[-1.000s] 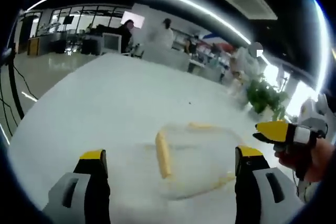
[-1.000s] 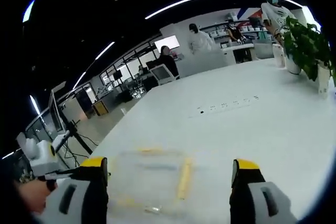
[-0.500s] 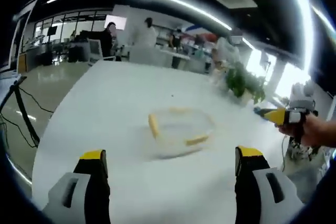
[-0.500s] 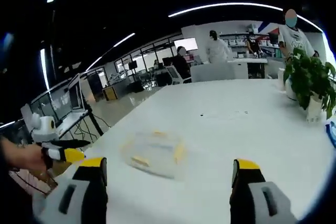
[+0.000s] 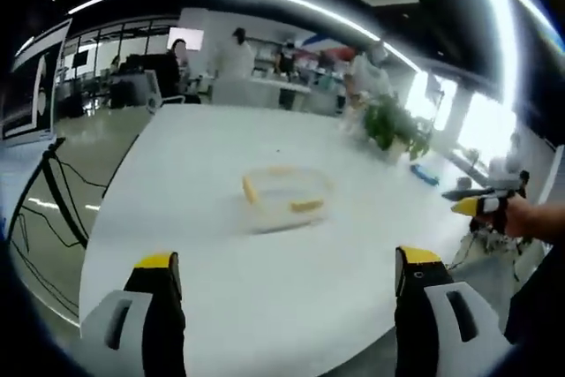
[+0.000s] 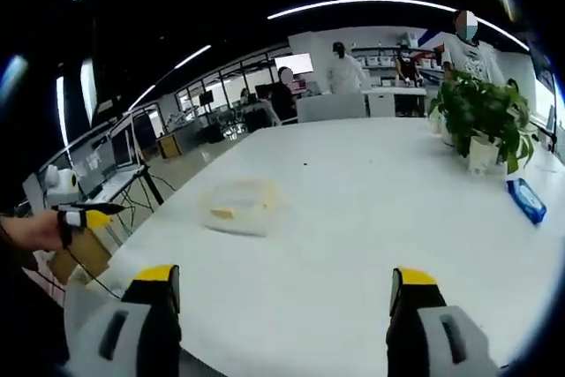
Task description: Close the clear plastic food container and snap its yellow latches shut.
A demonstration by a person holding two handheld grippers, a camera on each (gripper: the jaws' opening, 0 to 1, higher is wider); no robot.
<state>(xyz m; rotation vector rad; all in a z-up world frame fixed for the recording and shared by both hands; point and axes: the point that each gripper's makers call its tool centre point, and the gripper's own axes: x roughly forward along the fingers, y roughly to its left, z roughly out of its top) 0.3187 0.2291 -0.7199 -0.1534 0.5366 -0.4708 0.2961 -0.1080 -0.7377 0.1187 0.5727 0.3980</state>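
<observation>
The clear plastic food container (image 5: 282,198) with yellow latches lies on the white table (image 5: 221,253), its lid down as far as I can tell. It also sits far off in the right gripper view, container (image 6: 238,205). My left gripper (image 5: 287,275) is open, well short of it, with nothing between its jaws. My right gripper (image 6: 284,284) is open too, far back from the container. The right gripper (image 5: 481,203) comes into the left gripper view at the right edge, held by a hand. The left gripper (image 6: 84,214) shows at the left edge of the right gripper view.
A potted plant (image 6: 481,121) stands at the table's far side, plant (image 5: 388,125). A blue packet (image 6: 527,200) lies near it. Several people (image 6: 344,68) stand beyond the table among desks. Cables and a stand (image 5: 53,192) are on the floor at the left.
Both grippers have drawn back from the container, which now looks smaller and farther away. Both stay open.
</observation>
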